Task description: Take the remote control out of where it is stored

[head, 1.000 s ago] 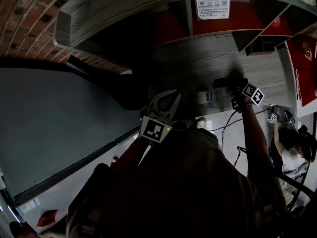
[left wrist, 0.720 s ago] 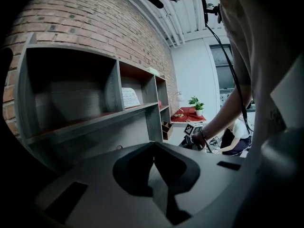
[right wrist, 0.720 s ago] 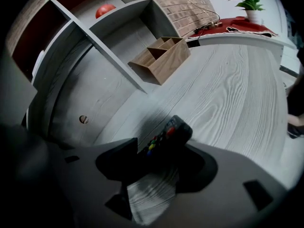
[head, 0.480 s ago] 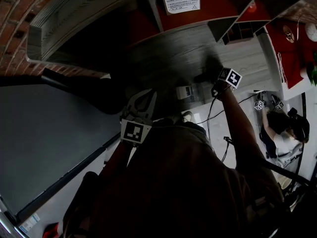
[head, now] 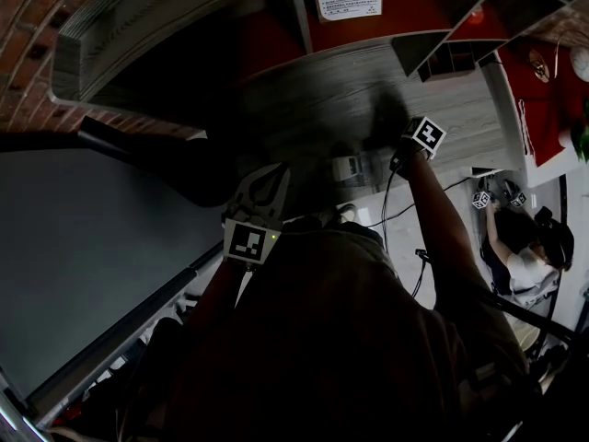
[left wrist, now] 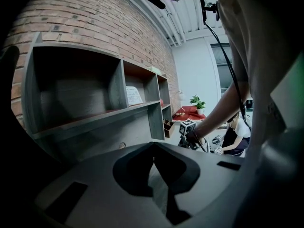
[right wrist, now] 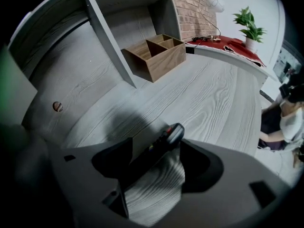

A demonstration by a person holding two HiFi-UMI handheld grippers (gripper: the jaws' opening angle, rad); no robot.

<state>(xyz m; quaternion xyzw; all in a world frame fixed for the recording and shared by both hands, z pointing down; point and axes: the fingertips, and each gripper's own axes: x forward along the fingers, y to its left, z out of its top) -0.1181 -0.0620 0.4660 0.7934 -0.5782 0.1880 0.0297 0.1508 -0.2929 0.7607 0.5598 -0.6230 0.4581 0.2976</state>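
The dark remote control (right wrist: 164, 139) lies slantwise on the grey wood-grain desk (right wrist: 213, 99), its button end pointing away from me. My right gripper (right wrist: 156, 151) points steeply down over it, with the remote between its jaws. The jaws have just been opening and stand wide; the pads do not press on it. In the head view the right gripper (head: 391, 132) reaches over the desk below the shelves. My left gripper (head: 267, 178) hangs back near my body, and its fingertips meet with nothing between them (left wrist: 153, 146).
A wooden organiser box (right wrist: 156, 53) stands on the desk against the grey shelf unit (left wrist: 95, 113). A plant (right wrist: 247, 20) and a red cloth (right wrist: 228, 44) sit at the far end. A seated person (head: 520, 247) is to the right. A large dark panel (head: 83, 247) fills the left.
The right gripper has tipped down toward the desk and shifted a little along it. The left gripper has kept its place.
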